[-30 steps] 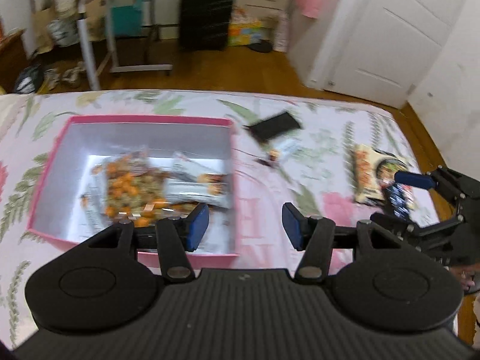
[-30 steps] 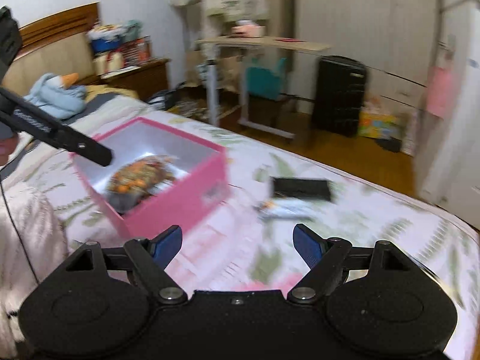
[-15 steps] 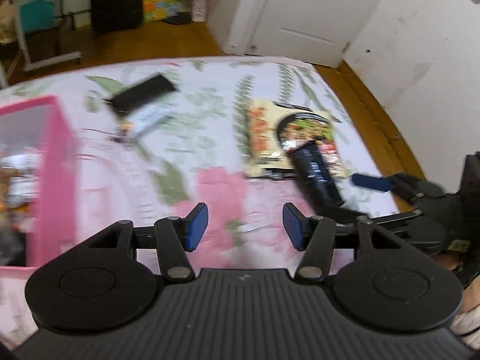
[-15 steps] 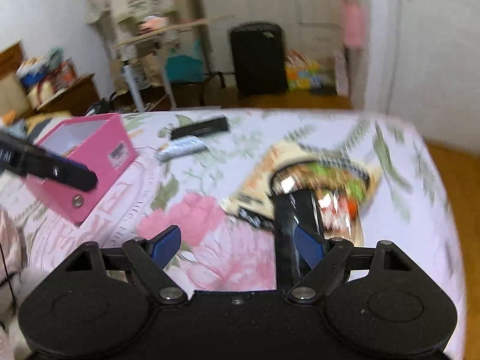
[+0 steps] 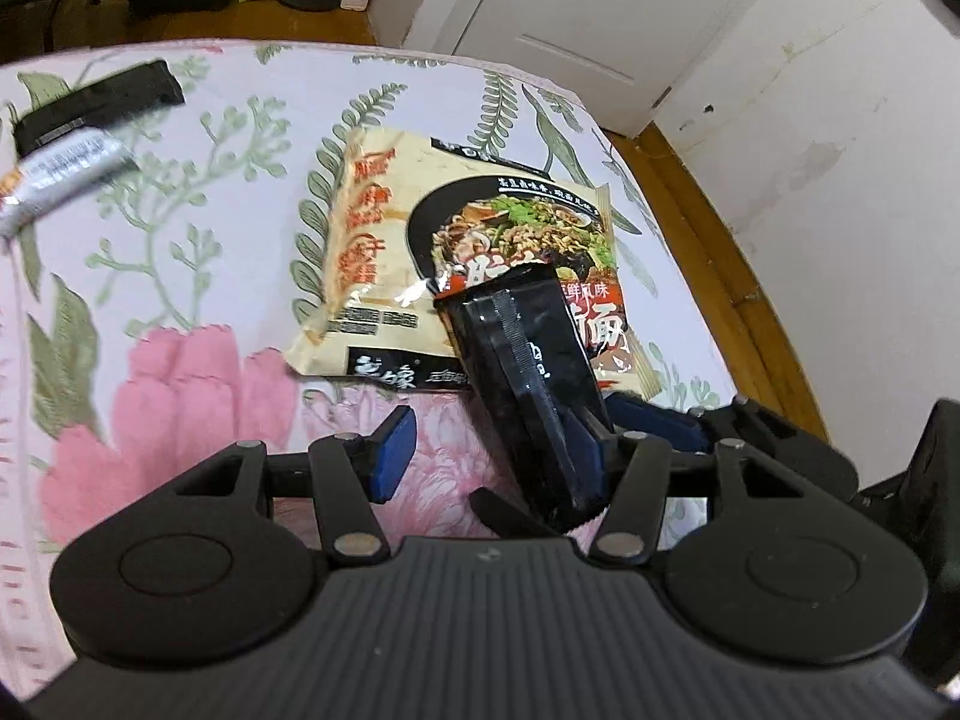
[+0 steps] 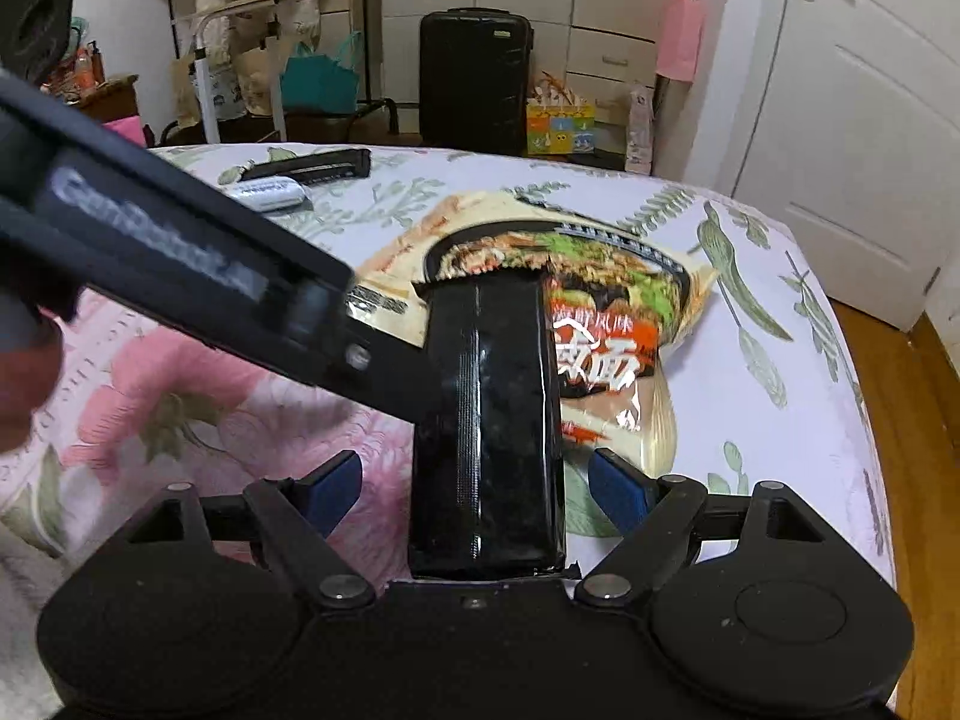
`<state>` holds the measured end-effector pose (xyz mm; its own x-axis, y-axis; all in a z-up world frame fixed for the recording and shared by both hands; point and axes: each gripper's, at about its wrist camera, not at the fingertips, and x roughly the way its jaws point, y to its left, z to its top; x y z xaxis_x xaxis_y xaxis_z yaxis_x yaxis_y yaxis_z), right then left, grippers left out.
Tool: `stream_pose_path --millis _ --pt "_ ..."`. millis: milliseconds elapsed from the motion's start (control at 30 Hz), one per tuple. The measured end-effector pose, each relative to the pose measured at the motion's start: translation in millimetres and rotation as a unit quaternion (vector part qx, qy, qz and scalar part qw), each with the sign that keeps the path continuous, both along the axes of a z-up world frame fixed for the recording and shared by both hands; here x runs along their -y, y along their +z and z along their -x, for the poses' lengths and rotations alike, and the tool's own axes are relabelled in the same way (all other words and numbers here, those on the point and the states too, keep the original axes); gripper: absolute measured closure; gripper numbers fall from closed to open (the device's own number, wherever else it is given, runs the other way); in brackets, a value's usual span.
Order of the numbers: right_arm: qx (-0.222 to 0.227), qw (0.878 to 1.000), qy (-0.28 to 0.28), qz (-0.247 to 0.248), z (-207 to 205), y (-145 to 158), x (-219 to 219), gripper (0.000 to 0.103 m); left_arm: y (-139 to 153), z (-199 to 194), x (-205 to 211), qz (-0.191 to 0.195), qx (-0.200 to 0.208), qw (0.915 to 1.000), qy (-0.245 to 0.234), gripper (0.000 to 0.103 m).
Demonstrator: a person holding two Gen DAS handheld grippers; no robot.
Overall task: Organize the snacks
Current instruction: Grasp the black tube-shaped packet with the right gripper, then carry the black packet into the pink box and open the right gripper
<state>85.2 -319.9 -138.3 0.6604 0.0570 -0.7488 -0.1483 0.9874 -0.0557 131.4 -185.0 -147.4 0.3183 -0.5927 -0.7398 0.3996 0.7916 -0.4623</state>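
A black snack packet (image 6: 489,420) lies between the open fingers of my right gripper (image 6: 474,489), its far end resting on a beige noodle packet (image 6: 600,276) on the floral bedspread. In the left wrist view the same black packet (image 5: 528,378) lies over the noodle packet (image 5: 384,252), close to the right finger of my open, empty left gripper (image 5: 489,450). A silver bar (image 5: 60,180) and a flat black packet (image 5: 96,99) lie at the far left.
The bed's edge (image 6: 864,420) drops to a wooden floor on the right. A white door (image 6: 852,120), a black suitcase (image 6: 474,78) and a desk stand beyond the bed. The left gripper's body (image 6: 180,258) crosses the right wrist view.
Both grippers swung right from the pink box to the noodle packet. The black packet now lies between the right gripper's fingers. The pink box has left the left wrist view.
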Motion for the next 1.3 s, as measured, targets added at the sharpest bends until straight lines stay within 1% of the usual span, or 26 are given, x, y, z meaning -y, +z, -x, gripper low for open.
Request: stream_pose_path --millis 33,67,100,133,167,200,333,400,433,500,533,567,633,733,933,1000,1133,1300 --pt "-0.003 1.0 0.002 0.004 0 -1 -1 0.021 -3 -1 1 0.008 -0.004 1.0 0.0 0.051" --pt "-0.007 1.0 0.005 0.006 1 -3 -3 0.027 -4 -1 1 0.016 -0.008 0.9998 -0.001 0.051" --pt "-0.009 1.0 0.007 0.005 2 -2 -4 0.04 -6 -2 1 0.024 -0.015 0.9996 -0.003 0.052" --pt "-0.009 1.0 0.008 0.0 5 0 -6 0.046 -8 -2 1 0.032 -0.023 0.9992 -0.007 0.053" --pt "-0.012 1.0 0.008 -0.009 6 2 -8 0.046 -8 -3 1 0.038 -0.033 0.9986 -0.013 0.056" --pt "-0.015 1.0 0.006 -0.017 7 4 -9 0.048 -9 -2 1 0.044 -0.04 0.9981 -0.018 0.056" --pt "-0.019 1.0 -0.005 -0.024 14 13 -22 0.049 0 7 -9 0.039 -0.034 0.9984 -0.024 0.057" --pt "-0.026 0.999 -0.007 -0.037 17 20 -29 0.049 6 10 -17 0.035 -0.037 0.9984 -0.025 0.057" --pt "-0.032 0.998 -0.005 -0.044 19 23 -33 0.049 10 12 -22 0.022 -0.045 0.9985 -0.023 0.059" --pt "-0.04 0.997 0.004 -0.064 23 29 -44 0.049 14 14 -29 -0.015 -0.083 0.9962 -0.021 0.059" --pt "-0.043 0.997 0.008 -0.071 25 32 -48 0.05 16 18 -36 -0.014 -0.098 0.995 -0.013 0.059" --pt "-0.046 0.996 0.014 -0.073 27 36 -56 0.05 21 23 -45 -0.017 -0.096 0.9952 -0.003 0.059" --pt "-0.041 0.996 0.028 -0.08 32 44 -69 0.05 32 35 -58 -0.027 -0.074 0.9969 0.002 0.059" --pt "-0.04 0.994 0.047 -0.087 37 55 -89 0.05 46 47 -77 -0.038 -0.052 0.9979 0.011 0.059" --pt "-0.05 0.991 0.074 -0.104 37 77 -123 0.05 72 59 -119 -0.045 -0.046 0.9973 0.036 0.059" --pt "-0.047 0.99 0.083 -0.107 36 85 -135 0.05 80 64 -134 -0.04 -0.042 0.9966 0.058 0.06" --pt "-0.031 0.988 0.108 -0.109 34 103 -157 0.05 102 72 -161 -0.04 -0.015 0.9956 0.083 0.061" --pt "-0.037 0.981 0.153 -0.109 17 129 -189 0.05 127 77 -201 -0.037 0.012 0.9923 0.117 0.061"
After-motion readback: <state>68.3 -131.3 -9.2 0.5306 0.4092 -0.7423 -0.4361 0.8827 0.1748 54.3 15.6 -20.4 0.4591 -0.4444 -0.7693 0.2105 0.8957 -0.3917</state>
